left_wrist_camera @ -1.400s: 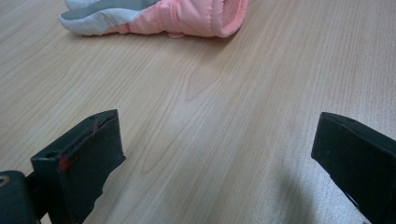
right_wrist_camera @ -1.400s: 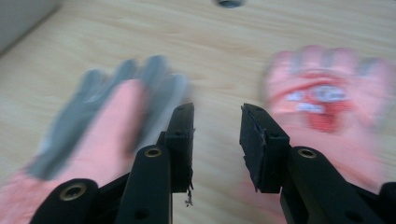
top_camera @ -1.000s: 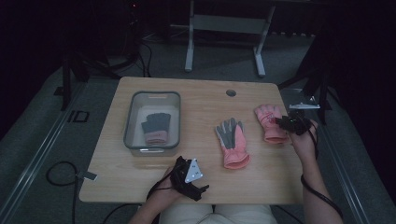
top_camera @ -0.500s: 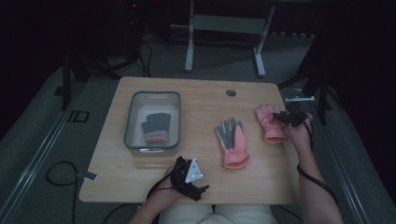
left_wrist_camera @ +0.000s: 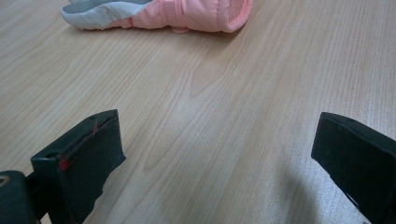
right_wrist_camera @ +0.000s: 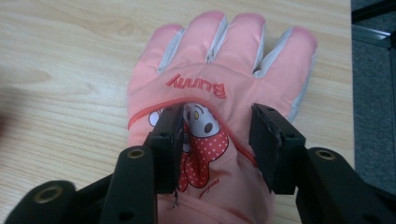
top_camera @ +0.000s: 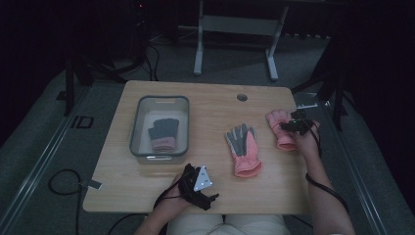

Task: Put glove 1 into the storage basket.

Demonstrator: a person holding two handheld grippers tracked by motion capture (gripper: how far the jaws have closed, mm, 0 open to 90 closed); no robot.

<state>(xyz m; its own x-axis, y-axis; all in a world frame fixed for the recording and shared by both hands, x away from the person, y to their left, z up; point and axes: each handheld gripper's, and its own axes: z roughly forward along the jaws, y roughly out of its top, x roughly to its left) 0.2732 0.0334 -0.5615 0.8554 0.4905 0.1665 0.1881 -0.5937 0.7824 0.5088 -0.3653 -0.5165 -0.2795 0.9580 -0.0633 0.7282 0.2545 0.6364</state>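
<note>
The right gripper point(right_wrist_camera: 215, 144) was positioned over the back of a pink glove point(right_wrist_camera: 219, 84) lying flat on the wooden bench point(right_wrist_camera: 56, 70), near its right edge. Its fingers point(right_wrist_camera: 169, 149) stood partly open, one on either side of the cartoon rabbit printed on the glove, with fabric between them but not visibly pinched; the glove's fingertips pointed away from the gripper. The left gripper point(left_wrist_camera: 217, 163) rested low at the near edge of the bench, its fingers point(left_wrist_camera: 79, 163) wide apart with bare wood between them and nothing held. Beyond those fingers lay a second pink glove point(left_wrist_camera: 187, 14), grey palm up in the high view point(top_camera: 243, 149), well apart from them. A clear bin point(top_camera: 159, 128) stood further left on the bench, containing a third glove point(top_camera: 164, 133), dark with a pink cuff.
</note>
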